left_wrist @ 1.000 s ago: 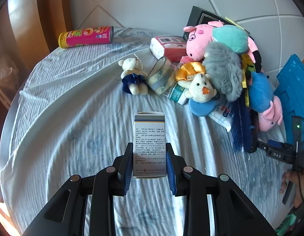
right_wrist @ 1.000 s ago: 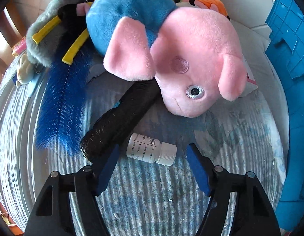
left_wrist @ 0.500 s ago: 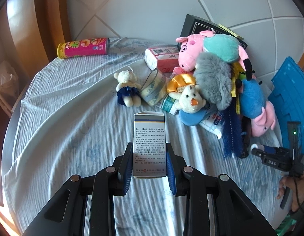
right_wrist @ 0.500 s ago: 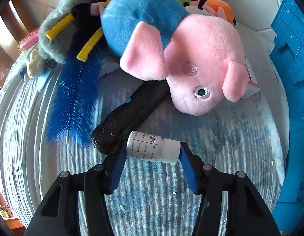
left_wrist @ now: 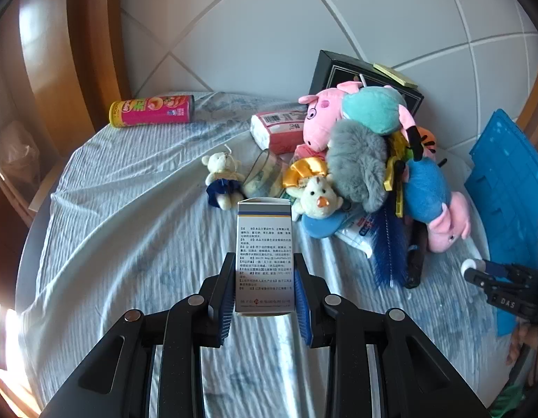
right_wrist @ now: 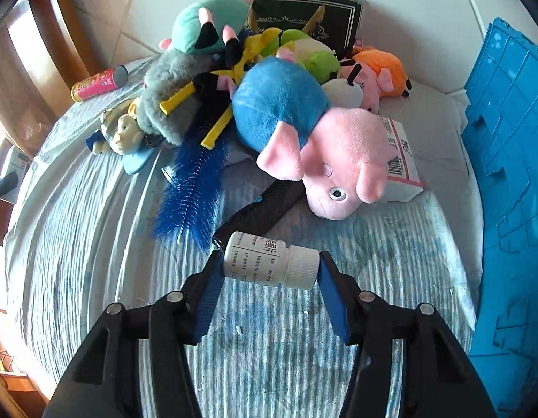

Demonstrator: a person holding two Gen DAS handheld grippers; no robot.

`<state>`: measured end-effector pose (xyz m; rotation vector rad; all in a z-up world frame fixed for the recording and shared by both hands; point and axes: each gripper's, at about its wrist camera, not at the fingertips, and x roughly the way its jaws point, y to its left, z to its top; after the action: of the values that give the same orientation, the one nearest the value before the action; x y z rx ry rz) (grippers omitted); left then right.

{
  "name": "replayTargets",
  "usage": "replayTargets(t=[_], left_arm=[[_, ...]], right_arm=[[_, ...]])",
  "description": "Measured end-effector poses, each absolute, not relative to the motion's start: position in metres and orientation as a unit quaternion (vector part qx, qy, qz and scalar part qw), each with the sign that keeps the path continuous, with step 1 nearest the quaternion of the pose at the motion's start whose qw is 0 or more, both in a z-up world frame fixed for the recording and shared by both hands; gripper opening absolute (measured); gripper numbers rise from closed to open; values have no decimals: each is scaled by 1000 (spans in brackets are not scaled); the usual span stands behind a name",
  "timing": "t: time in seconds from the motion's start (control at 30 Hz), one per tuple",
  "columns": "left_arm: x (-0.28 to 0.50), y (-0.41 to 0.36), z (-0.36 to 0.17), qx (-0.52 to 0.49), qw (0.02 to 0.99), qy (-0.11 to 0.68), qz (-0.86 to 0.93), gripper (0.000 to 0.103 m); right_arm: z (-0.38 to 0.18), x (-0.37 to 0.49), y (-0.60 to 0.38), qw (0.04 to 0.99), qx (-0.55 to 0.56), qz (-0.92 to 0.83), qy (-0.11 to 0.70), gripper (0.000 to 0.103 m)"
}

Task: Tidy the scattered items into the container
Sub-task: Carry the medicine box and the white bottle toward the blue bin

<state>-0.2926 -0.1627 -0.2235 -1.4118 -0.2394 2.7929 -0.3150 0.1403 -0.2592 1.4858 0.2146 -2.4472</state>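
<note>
above striped sheet: left claw pinching white printed box; right claw clamping white capped bottle sideways.

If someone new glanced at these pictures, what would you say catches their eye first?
Probably the heap of plush toys, with the blue-bodied pink pig plush lying on top at the far right of the cloth-covered table. Next, each claw grips something: the left claw a white medicine box, the right claw a white pill bottle.
</note>
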Motion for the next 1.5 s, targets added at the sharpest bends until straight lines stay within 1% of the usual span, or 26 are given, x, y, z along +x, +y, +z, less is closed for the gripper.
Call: replayTargets(t=[0.4, 0.83, 1.03, 1.5], left_arm=[[-255, -146, -170, -417, -4, -66, 906, 29], [-219, -113, -99, -376, -7, -63, 924, 29], [-211, -82, -75, -361, 0, -61, 931, 29], [-196, -2, -33, -331, 13, -50, 942, 29]], right_arm=[[-167, -261, 149, 181, 433, -882, 53, 53], [-79, -206, 199, 211, 349, -912, 40, 53], [-52, -194, 225, 218, 324, -920, 38, 53], [-17, -177, 307, 216, 287, -933, 24, 53]])
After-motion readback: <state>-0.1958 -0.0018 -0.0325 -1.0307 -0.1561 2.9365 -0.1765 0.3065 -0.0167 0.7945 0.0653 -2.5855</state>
